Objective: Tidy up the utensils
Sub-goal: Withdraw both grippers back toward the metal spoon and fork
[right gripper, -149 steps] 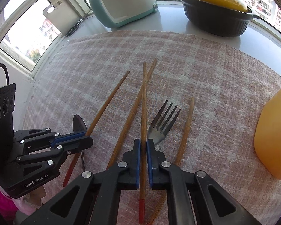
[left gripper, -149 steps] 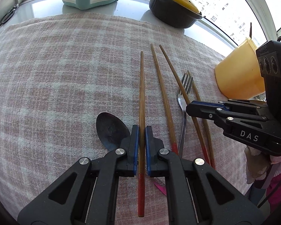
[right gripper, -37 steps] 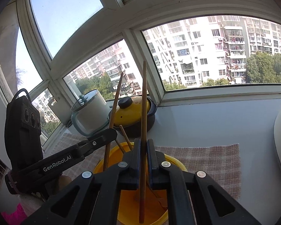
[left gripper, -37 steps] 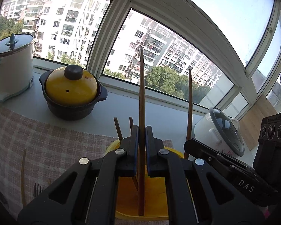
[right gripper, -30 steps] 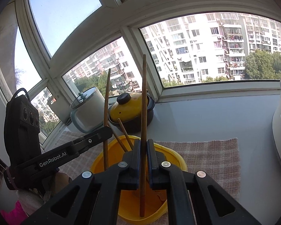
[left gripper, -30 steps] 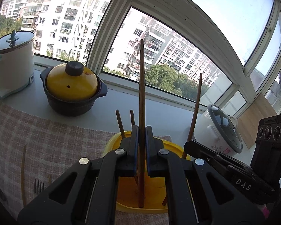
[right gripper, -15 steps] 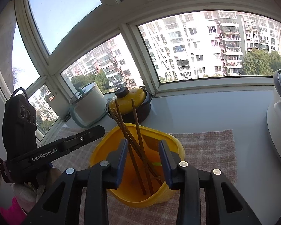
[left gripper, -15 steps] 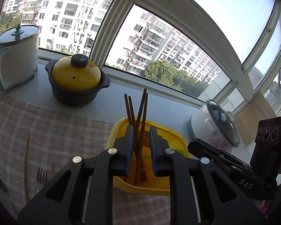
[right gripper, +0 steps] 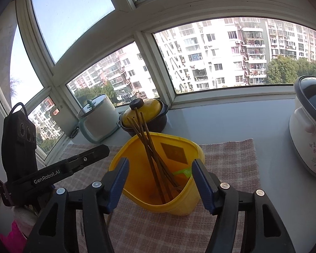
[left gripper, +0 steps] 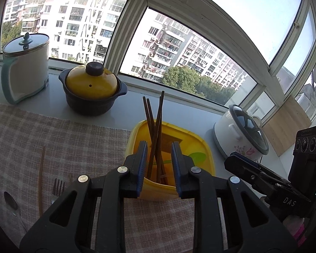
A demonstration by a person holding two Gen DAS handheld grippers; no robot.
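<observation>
Both grippers spread, holding nothing, hovering over the cup rim.
Left gripper [left gripper: 159, 166] and right gripper [right gripper: 160, 181] are flanking the yellow cup [right gripper: 179, 206]; four chopsticks [right gripper: 149, 147] are leaning inside, fork [left gripper: 57, 189] lying on cloth [left gripper: 52, 139].

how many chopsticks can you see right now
5: four stand leaning in the yellow container, chopsticks; one chopstick lies on the checked cloth beside the fork. Others may be hidden.
</observation>
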